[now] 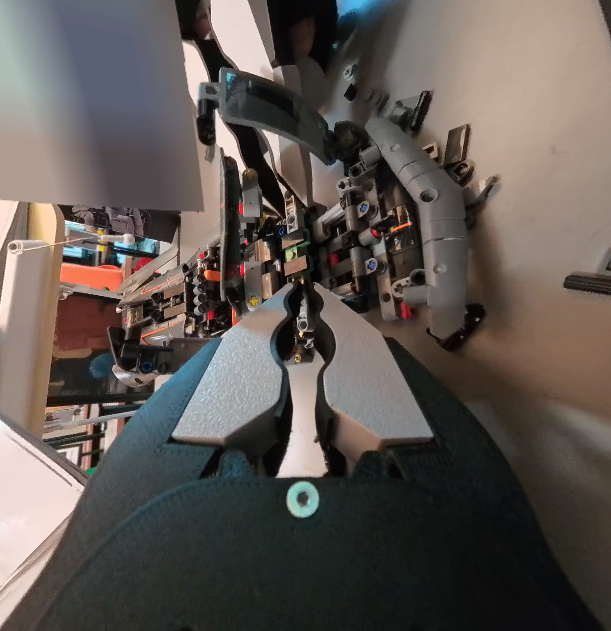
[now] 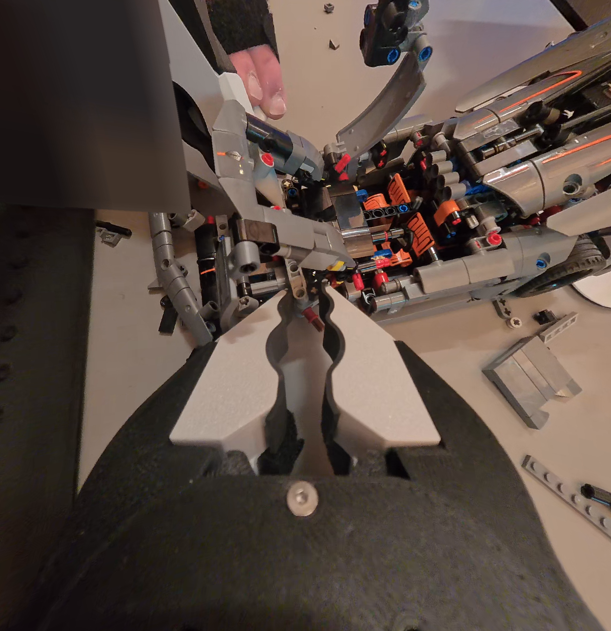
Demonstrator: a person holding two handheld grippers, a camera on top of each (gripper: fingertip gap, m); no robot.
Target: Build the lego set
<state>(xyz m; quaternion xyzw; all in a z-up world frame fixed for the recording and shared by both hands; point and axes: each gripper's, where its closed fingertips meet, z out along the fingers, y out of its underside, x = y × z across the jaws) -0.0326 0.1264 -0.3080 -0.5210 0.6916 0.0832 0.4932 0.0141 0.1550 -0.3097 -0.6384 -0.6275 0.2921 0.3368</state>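
Large grey-and-orange lego vehicle model (image 2: 433, 218) on beige table (image 2: 433, 358): rigid, heavy, loosely pinned panels; grip framework beams; left gripper (image 1: 305, 290) and right gripper (image 2: 305, 293) jaws clamped on beams

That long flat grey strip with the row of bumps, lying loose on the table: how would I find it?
Start from the big grey and orange lego car, then look past the flat grey panel lying beside it. The studded plate lies at the table's edge of view, long, thin, with a small black piece on it.
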